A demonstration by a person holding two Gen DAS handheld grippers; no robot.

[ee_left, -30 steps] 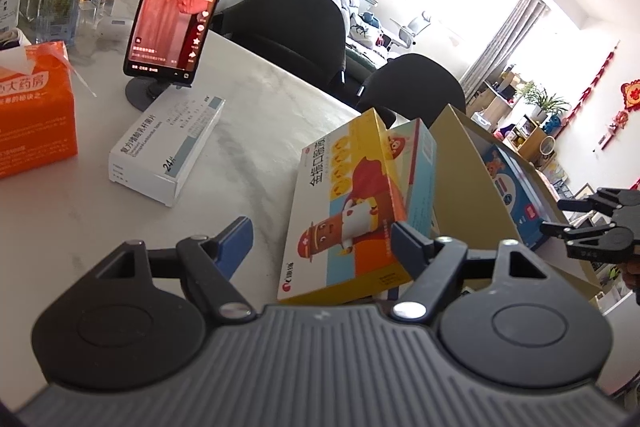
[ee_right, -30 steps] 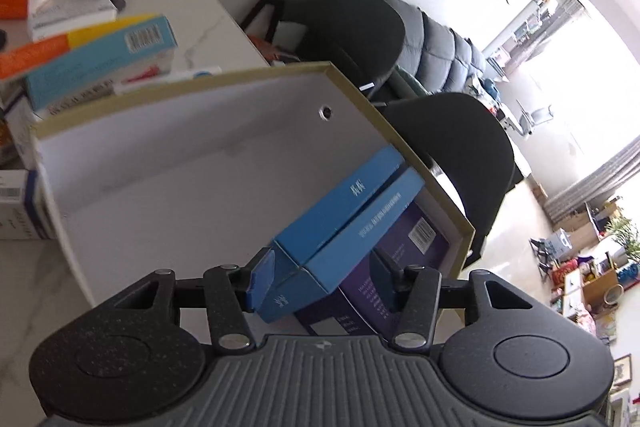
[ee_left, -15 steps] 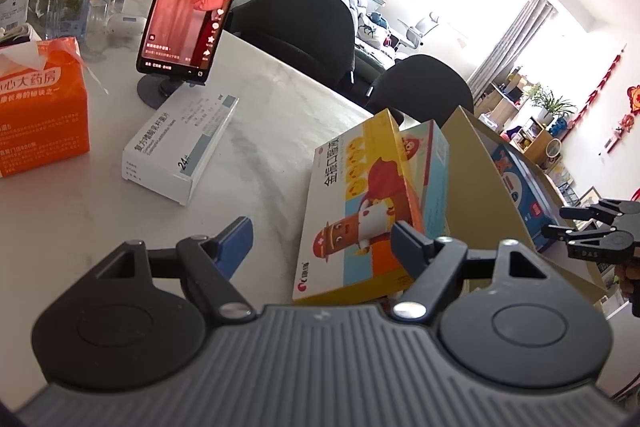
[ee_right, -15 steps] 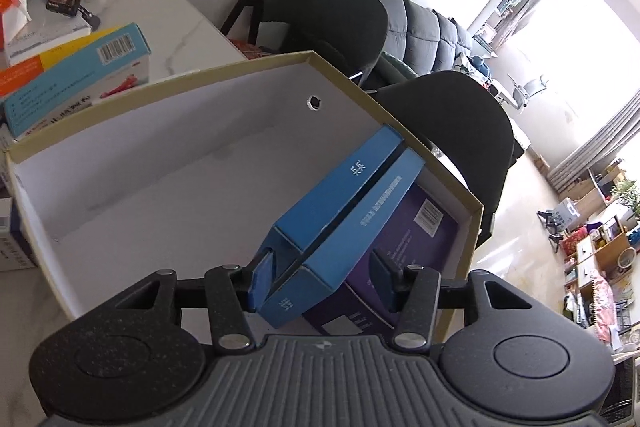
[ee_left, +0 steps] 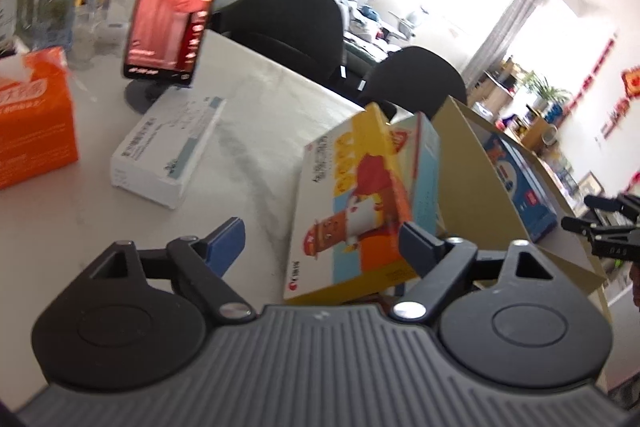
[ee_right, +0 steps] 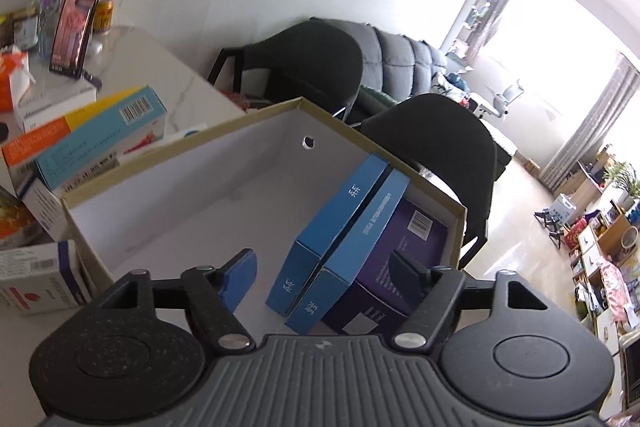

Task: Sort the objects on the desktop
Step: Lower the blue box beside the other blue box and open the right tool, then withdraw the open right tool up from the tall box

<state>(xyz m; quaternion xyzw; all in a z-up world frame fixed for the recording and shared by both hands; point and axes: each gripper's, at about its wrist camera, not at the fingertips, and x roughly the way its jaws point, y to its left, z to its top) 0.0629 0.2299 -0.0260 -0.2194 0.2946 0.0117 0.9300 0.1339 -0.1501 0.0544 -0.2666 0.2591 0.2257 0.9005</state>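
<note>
In the right wrist view my right gripper (ee_right: 322,273) hangs over the open cardboard carton (ee_right: 180,147). Its jaws are opening. The blue box (ee_right: 344,239) stands between them untouched, on edge inside the carton, leaning on a purple box (ee_right: 404,255). In the left wrist view my left gripper (ee_left: 320,239) is low over the marble table, its jaws also opening. The yellow cartoon box (ee_left: 360,195) lies partly between the fingers, but the left finger (ee_left: 226,241) is well clear of it. The box leans against the carton's wall (ee_left: 476,187). The right gripper (ee_left: 608,223) shows at the far right.
A white medicine box (ee_left: 168,151), an orange tissue box (ee_left: 32,131) and a phone on a stand (ee_left: 176,7) sit on the table's left. Bottles crowd the far corner. More boxes (ee_right: 100,135) lie beside the carton, and a white one (ee_right: 36,279) sits nearer. Black chairs (ee_right: 320,67) stand beyond the edge.
The right gripper has let go of the blue box, opened wide, drawn back and rolled; the box now rests in the carton. The left jaws have spread a little.
</note>
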